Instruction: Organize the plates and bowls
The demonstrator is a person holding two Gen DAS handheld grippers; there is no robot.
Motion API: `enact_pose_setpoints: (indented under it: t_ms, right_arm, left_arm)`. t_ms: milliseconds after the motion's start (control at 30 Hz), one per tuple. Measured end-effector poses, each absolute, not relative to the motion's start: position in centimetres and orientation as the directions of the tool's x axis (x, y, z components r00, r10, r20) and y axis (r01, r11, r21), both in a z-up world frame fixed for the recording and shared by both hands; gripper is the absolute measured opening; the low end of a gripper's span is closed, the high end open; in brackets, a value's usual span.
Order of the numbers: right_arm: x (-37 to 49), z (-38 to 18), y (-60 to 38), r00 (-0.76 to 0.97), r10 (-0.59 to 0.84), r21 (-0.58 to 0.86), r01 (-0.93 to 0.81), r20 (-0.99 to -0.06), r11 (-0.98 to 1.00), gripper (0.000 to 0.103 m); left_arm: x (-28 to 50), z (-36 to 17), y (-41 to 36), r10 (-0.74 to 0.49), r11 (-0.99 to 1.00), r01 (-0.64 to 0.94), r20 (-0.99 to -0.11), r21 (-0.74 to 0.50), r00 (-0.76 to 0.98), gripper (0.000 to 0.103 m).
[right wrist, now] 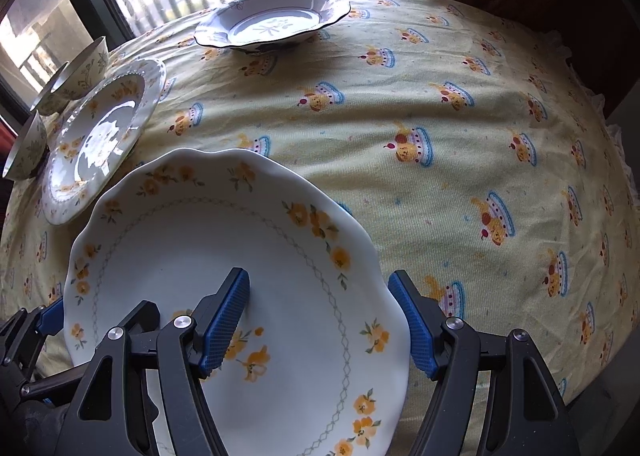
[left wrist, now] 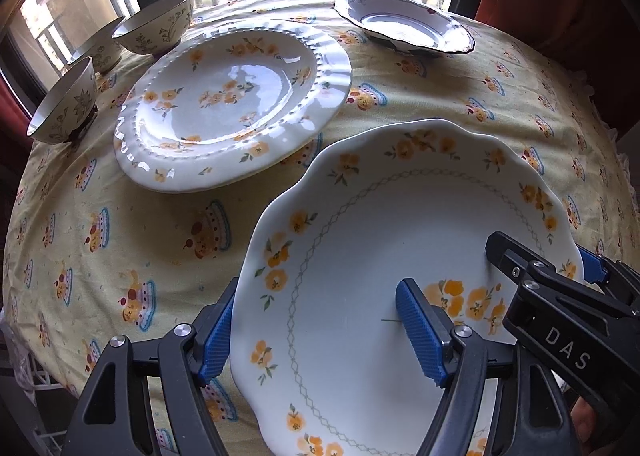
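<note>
L gripper (left wrist: 324,330) & R gripper (right wrist: 322,326) each straddle opposite rims of scalloped white ceramic plate w/ orange flowers (left wrist: 400,223). Jaws part-open; can't tell if pads press. Yellow printed tablecloth (right wrist: 460,95) below.

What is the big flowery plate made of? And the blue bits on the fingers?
The scalloped plate looks like glazed ceramic or maybe melamine: smooth white surface with printed orange flowers, only a soft sheen. The blue pads on the fingers look like ribbed rubber or soft plastic, matte, with fine grooves.
</note>
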State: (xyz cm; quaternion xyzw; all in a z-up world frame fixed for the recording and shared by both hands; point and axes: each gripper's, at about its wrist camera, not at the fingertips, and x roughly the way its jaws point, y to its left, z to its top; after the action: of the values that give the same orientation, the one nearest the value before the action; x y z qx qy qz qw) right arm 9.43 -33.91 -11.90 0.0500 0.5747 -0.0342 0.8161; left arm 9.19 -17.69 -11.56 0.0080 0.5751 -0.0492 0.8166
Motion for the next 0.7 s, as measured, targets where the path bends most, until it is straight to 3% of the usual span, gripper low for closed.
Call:
enact_pose_setpoints:
  t_ms: [700]
  right_arm:
    - [9.4, -8.2, -19.4, 0.384, -0.047, 0.027, 0.185, -0.922, 0.982, 0.075]
  left_arm:
    - [10.9, -9.1, -3.3, -0.125, 0.987, 0.144, -0.926, -0.078, 0.355, 0.077]
